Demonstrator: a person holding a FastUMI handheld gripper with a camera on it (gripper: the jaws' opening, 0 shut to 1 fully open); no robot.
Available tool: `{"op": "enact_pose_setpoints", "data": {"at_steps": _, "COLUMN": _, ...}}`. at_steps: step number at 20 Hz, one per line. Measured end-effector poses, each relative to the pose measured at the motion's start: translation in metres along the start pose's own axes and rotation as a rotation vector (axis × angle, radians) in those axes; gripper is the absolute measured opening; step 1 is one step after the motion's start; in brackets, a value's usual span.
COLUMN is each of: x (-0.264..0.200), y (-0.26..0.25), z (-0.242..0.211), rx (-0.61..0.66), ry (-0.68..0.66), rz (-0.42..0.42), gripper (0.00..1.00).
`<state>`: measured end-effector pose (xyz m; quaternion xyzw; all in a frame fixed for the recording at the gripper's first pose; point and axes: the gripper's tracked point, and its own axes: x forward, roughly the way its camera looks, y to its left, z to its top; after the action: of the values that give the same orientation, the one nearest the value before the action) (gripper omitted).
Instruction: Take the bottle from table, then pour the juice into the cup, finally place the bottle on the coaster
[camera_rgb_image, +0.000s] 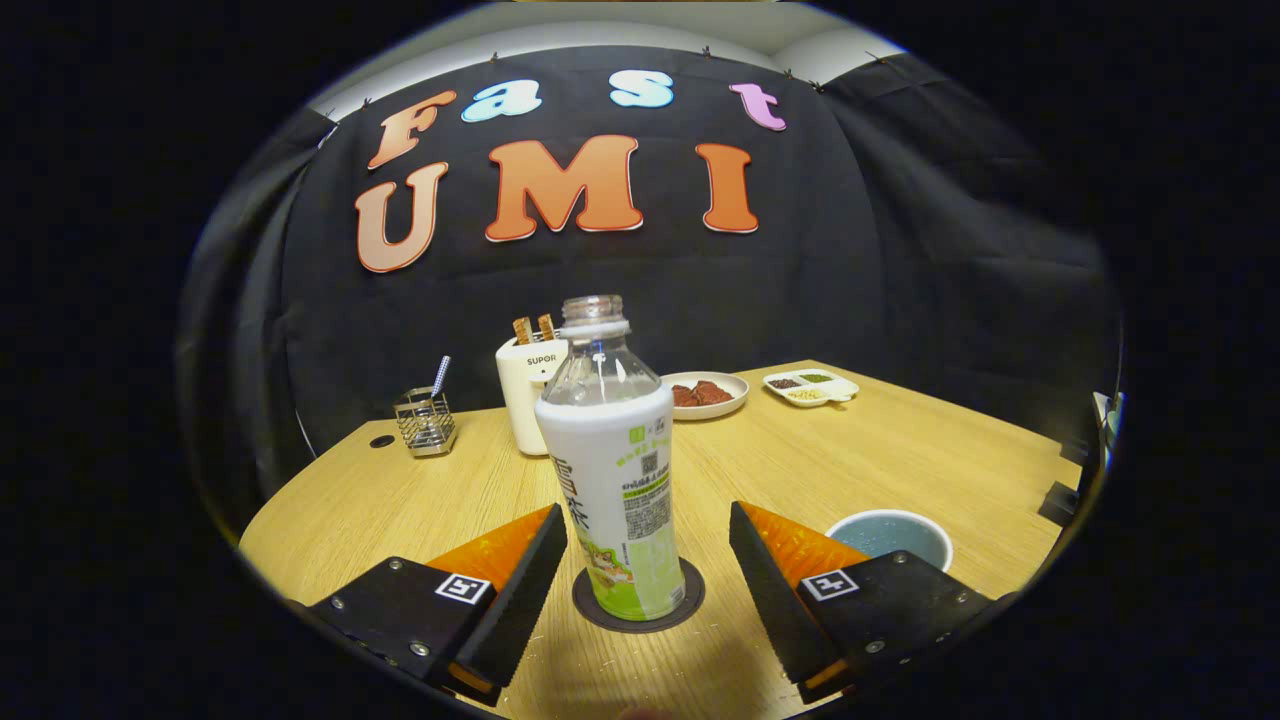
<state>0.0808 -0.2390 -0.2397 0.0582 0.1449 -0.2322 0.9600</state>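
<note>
At the bottom centre of the frame the gripper (648, 560) stands released, its two fingers spread wide with a gap on each side of the bottle (612, 470), touching nothing. The bottle stands upright and uncapped between them on the dark round coaster (590, 608), so the placing step looks complete. Lower right, just beyond the right finger, sits the cup (890, 536). Further up the table (850, 450), mid-frame, are a white holder (527, 400), a wire basket (425, 422) and two dishes.

The uncapped bottle (612, 470) stands upright on the dark coaster (638, 598), between the spread fingers of the gripper (648, 560) (neither touching it); the cup (890, 537) sits just beside the right finger.
</note>
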Motion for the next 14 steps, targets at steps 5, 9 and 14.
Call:
{"op": "enact_pose_setpoints", "data": {"at_steps": 5, "x": -0.032, "y": 0.011, "z": 0.018, "rx": -0.02, "ry": -0.058, "rz": -0.005, "gripper": 0.97}}
{"op": "enact_pose_setpoints", "data": {"at_steps": 9, "x": -0.073, "y": 0.032, "z": 0.052, "rx": -0.049, "ry": -0.134, "rz": 0.023, "gripper": 0.97}}
{"op": "enact_pose_setpoints", "data": {"at_steps": 14, "x": -0.143, "y": 0.082, "z": 0.088, "rx": -0.138, "ry": -0.176, "rz": 0.155, "gripper": 0.97}}
